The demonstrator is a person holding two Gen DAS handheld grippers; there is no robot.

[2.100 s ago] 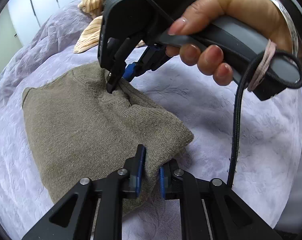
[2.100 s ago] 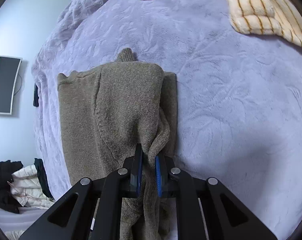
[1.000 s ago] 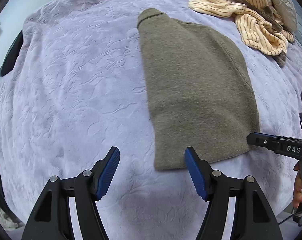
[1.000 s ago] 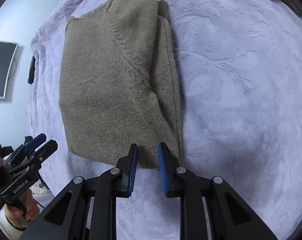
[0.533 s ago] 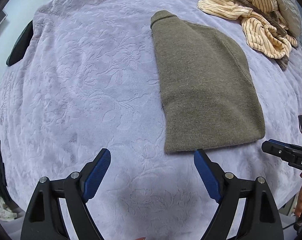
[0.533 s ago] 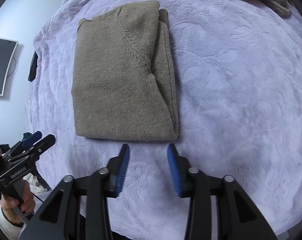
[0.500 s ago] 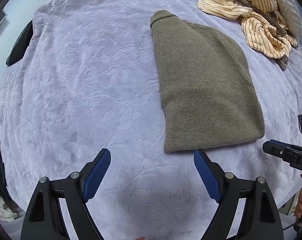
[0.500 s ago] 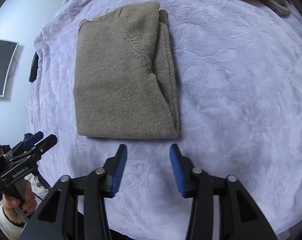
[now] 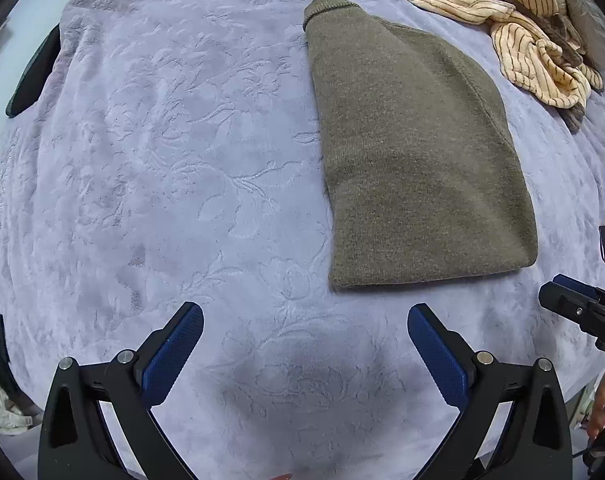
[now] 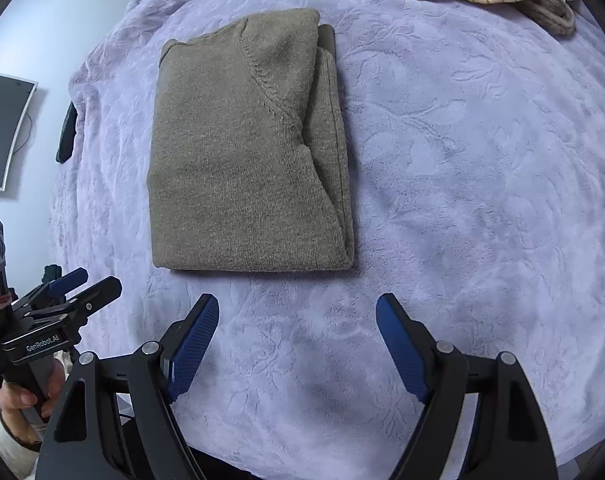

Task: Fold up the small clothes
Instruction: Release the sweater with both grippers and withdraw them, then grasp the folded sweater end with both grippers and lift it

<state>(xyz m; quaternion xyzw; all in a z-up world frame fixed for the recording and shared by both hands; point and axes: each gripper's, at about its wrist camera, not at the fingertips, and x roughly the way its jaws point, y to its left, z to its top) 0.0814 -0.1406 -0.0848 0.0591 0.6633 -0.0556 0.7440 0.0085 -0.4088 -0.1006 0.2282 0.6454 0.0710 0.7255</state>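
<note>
Nearest the right wrist camera, the right tool [image 10: 297, 318] hangs over bare bedspread with its blue-padded jaws wide and opening, nothing between them. The left tool [image 9: 305, 330] is the same in its own view: jaws spread very wide and opening, empty, above the lilac embossed plush bedspread [image 9: 150, 168].

Just beyond both tools lies the olive-brown knitted sweater [image 10: 246, 152], folded into a flat rectangle on the bed, its near edge close to the fingertips but apart from them. The fold looks finished, or nearly so.

The risks are judgements. The loosely stacked layers along the sweater's right edge could slide apart if a tool catches only the top layer when regripping. A pad dragged across the plush bedspread could snag it and pull the sweater askew. The two tools sit near each other at the bed's edge and could knock together.

Farther off, a heap of cream, brown-striped soft clothes [image 9: 514, 24] lies unfolded, well apart from the sweater; reaching for it low could brush the finished fold.

No container is visible in either view.
</note>
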